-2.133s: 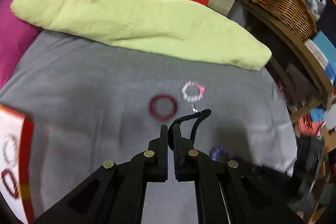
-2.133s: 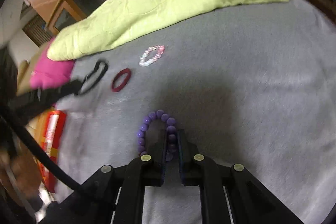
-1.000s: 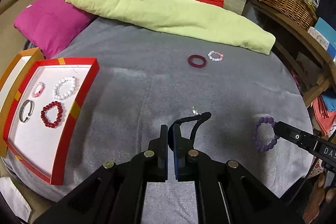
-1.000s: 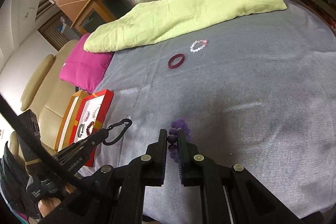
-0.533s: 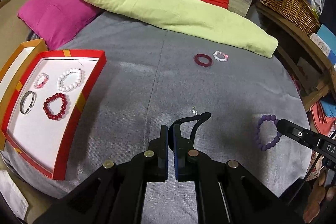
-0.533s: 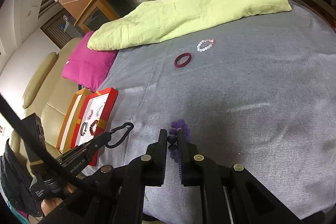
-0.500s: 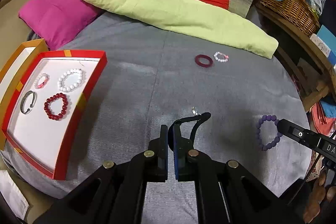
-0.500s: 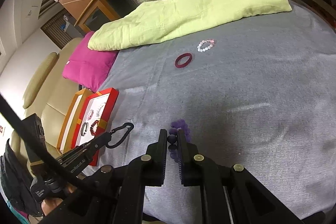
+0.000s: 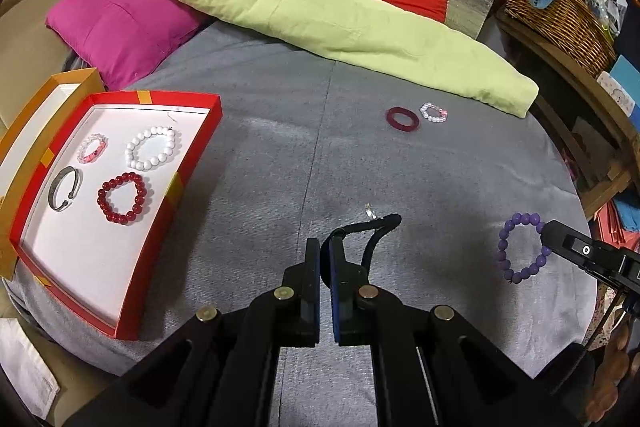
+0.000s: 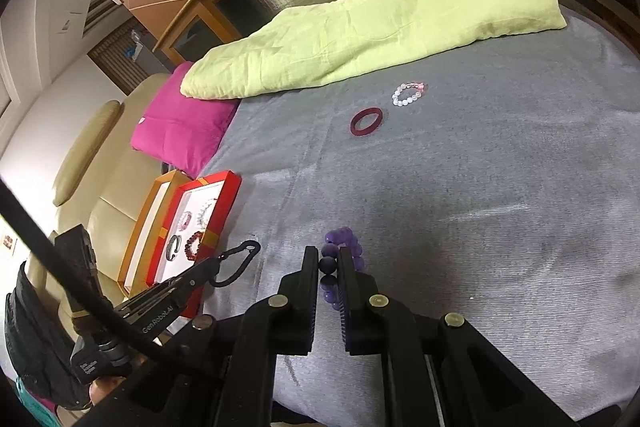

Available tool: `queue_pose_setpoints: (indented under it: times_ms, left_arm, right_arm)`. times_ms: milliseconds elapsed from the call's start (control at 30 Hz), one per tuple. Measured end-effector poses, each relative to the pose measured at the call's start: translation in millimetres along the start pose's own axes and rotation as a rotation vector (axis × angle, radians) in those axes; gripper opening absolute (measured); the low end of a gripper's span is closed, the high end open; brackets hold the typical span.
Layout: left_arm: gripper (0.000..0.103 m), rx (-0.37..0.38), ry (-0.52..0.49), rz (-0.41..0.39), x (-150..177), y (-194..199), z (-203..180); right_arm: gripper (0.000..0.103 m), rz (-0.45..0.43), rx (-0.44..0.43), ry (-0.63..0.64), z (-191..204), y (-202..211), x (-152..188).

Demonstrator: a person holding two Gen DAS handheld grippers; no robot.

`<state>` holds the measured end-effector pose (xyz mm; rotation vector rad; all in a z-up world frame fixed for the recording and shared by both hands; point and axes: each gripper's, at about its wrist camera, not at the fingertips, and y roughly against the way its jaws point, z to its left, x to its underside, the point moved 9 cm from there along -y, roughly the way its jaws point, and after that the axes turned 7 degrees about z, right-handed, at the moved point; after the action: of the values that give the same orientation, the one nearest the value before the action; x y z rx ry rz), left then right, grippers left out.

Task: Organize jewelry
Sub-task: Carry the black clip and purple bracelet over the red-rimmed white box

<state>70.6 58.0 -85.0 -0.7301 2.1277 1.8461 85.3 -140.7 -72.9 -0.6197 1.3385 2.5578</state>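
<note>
Item: two bracelets in hand, one tray to receive them. Our left gripper [image 9: 324, 251] has its fingers closed on a black cord bracelet [image 9: 370, 233], which loops up and to the right from the tips and carries a small silver charm [image 9: 370, 213] at its far end; it hangs above the grey bed cover [image 9: 420, 179], not on it. Our right gripper [image 10: 329, 263] has its fingers clamped on a purple bead bracelet [image 10: 340, 241], a bead visibly pinched between the tips and the rest of the ring bunched just beyond them, also lifted off the cover. Destination: the red tray [image 9: 196, 155], open, white-lined, at the left edge of the bed beside an orange lid [image 9: 60, 83]. It already holds a white bead bracelet [image 9: 151, 148], a dark red bead bracelet [image 9: 125, 197], a pink bracelet [image 9: 93, 148] and a grey cuff [image 9: 64, 189]. Its long axis runs from near left to far right in the left wrist view, and the near half of its floor is bare. We judge the tray to lie left of both sets of fingers, with the left gripper the nearer of the two, so the black cord should go in first and the purple one must cross behind it. Still out on the cover, far side, near the green blanket [image 9: 340, 23]: a maroon ring bangle [image 9: 403, 119] and a pale bead bracelet [image 9: 433, 113], just beside each other and well apart from both grippers.
</note>
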Motion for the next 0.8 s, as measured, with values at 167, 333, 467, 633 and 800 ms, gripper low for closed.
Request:
queue_pose_setpoints:
  times_ms: [167,333,467,633,800]
  left_arm:
    - [0.004,0.003,0.008,-0.011,-1.6,5.0,3.2]
    - [0.004,0.002,0.025,-0.016,-2.7,7.9,10.4]
    - [0.004,-0.001,0.043,-0.018,-3.8,8.5,18.6]
    - [0.004,-0.007,0.075,-0.027,-5.1,10.8,35.3]
    - [0.004,-0.014,0.120,-0.035,-6.7,13.7,57.9]
  right_arm:
    - [0.010,0.000,-0.006,0.009,3.5,0.6,-1.2]
    - [0.010,0.006,-0.009,0.026,11.4,-2.6,-1.7]
    - [0.010,0.019,-0.008,0.046,20.2,-8.6,-1.0]
    - [0.010,0.030,-0.007,0.073,32.8,-14.3,-1.8]
    - [0.010,0.042,-0.003,0.118,50.9,-21.7,-6.5]
